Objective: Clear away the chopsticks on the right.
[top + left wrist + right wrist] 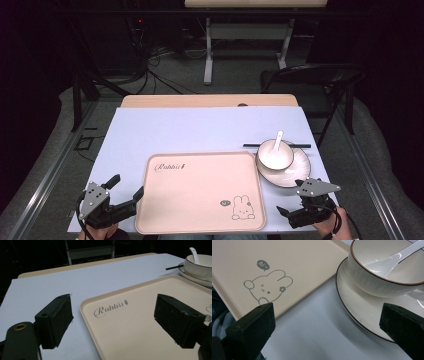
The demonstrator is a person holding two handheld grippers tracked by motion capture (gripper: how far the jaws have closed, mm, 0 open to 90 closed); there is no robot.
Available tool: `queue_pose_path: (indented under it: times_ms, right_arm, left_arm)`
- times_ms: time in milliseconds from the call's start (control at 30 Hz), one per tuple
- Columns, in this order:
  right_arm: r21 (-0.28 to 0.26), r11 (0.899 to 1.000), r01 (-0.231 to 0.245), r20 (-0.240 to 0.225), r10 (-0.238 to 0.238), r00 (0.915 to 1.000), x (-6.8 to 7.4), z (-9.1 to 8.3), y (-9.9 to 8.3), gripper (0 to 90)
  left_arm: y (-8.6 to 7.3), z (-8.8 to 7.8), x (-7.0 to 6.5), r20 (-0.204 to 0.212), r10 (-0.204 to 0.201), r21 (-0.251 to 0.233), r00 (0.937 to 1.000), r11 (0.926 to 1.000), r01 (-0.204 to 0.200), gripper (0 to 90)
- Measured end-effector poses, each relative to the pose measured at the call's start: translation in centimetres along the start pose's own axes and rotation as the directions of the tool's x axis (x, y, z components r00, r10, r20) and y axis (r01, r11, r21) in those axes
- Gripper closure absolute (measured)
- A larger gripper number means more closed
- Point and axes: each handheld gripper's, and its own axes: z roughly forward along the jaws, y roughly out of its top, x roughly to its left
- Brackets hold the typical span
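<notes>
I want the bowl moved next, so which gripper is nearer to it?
Right. The right gripper sits just below the plate holding the bowl, fingers open; the left gripper is across the tray.

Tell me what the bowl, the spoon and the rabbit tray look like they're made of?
Bowl: likely glazed ceramic, glossy white with a thin dark rim line. Spoon: the same glossy white, probably ceramic too. Tray: seemingly matte beige plastic, smooth, with printed lettering and a rabbit drawing.

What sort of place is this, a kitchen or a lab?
Most likely a lab or recording room: dark curtains surround the table, cables trail across the floor, and the tray and bowl look staged.
</notes>
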Motion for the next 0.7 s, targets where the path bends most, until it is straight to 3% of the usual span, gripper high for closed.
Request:
queue_pose_path:
  times_ms: [367,700]
  right_arm:
    - [0.016,1.000,0.016,-0.010,-0.015,0.9998,-0.8,0.0,-0.3,0.0]
    - [0.053,0.998,0.046,0.016,-0.047,0.9987,-1.7,-0.3,-0.1,0.0]
  left_arm:
    - [0.1,0.0,-0.1,0.004,0.004,0.005,1.0000,1.0000,-0.004,15.3]
    - [0.0,0.0,0.1,0.000,-0.004,0.007,1.0000,1.0000,0.004,15.3]
